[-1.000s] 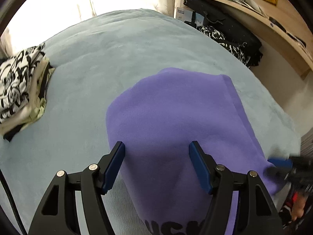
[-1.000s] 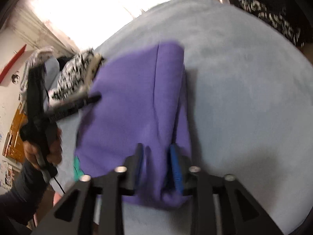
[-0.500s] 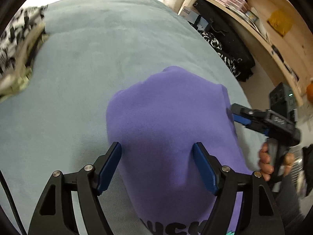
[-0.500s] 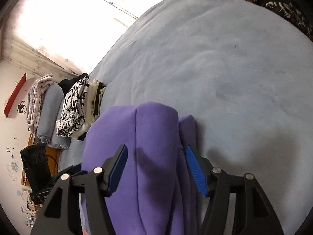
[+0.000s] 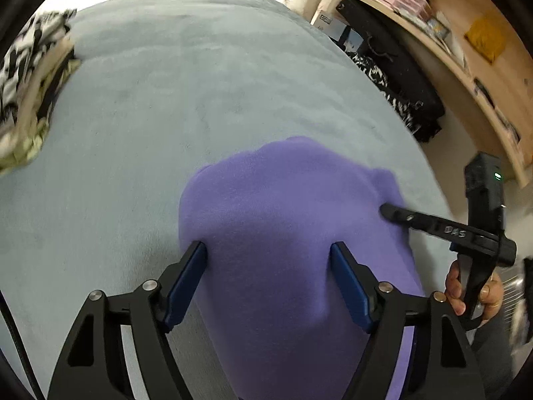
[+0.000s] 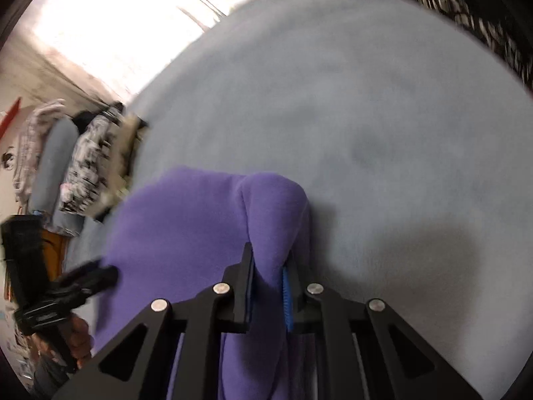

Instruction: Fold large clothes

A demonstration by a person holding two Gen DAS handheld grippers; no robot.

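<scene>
Purple garment (image 5: 283,226) gripped on the grey-blue bed (image 5: 160,106)

The right gripper (image 6: 268,281) has just been closed and is clamped on a raised fold at the garment's right edge. The left gripper (image 5: 269,278) has been opening and is held wide, its blue pads (image 5: 186,283) astride the garment's near end, not squeezing it.
</scene>
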